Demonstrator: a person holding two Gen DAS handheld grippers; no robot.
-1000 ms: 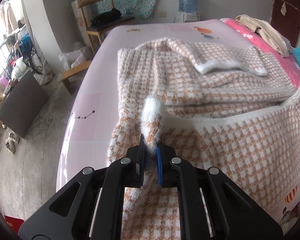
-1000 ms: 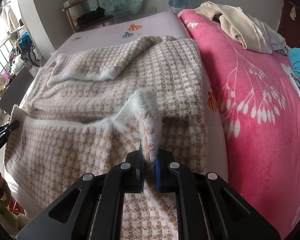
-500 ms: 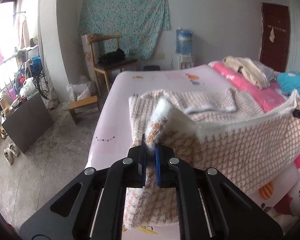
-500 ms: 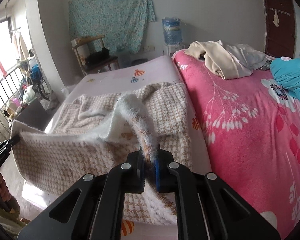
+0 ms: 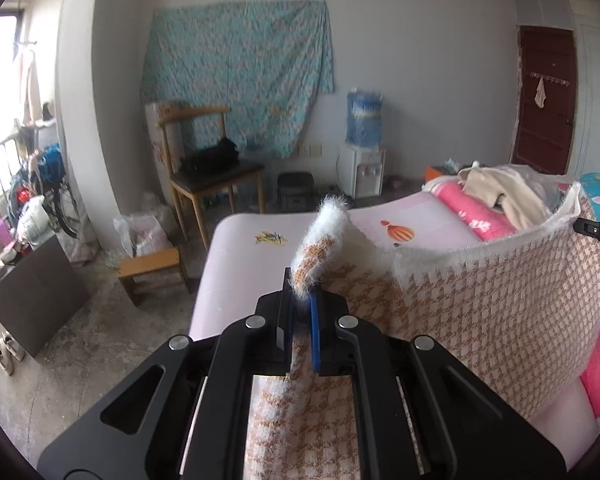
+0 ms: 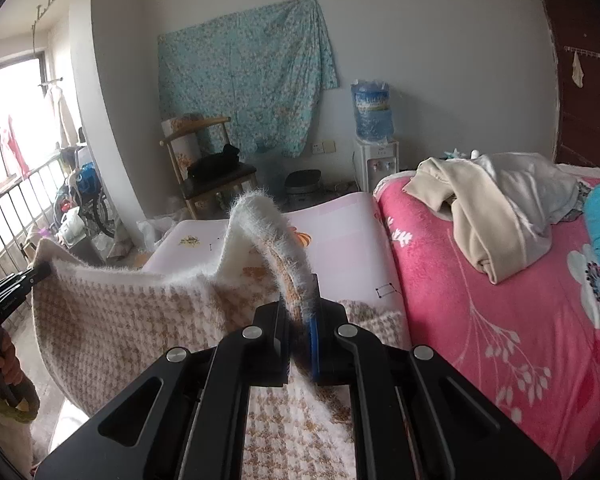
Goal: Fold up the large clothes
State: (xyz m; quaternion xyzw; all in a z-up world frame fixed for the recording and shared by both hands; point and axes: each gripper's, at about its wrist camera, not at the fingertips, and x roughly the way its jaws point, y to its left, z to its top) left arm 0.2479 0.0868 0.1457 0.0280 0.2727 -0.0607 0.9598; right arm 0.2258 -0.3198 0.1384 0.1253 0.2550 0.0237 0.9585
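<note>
A: Looking at the bed (image 5: 240,248) first. Ending in a rounded foot edge, with bare concrete floor (image 5: 100,340) lying beyond it.

B: Crowding that floor, though: a wooden chair (image 5: 204,168) standing past the foot of the bed, a low stool (image 5: 152,264) sitting just off its corner, a dark cabinet (image 5: 32,288) leaning further out from the bed.

A: Leaving open air above the bed. Hanging there, the houndstooth garment (image 5: 480,300), stretching between both tools, white fuzzy hem (image 6: 140,276) running along its top, lower part drooping toward the mattress.

B: And off to the bed's other side, lying on a pink blanket (image 6: 480,300), a beige pile of clothes (image 6: 488,208).

A: Checking the left gripper (image 5: 300,300): clamping tight on a rolled bit of the hem, barely any gap.

B: Same with the right gripper (image 6: 298,312): pinching a fuzzy fold of the garment, closing nearly flat on it.
</note>
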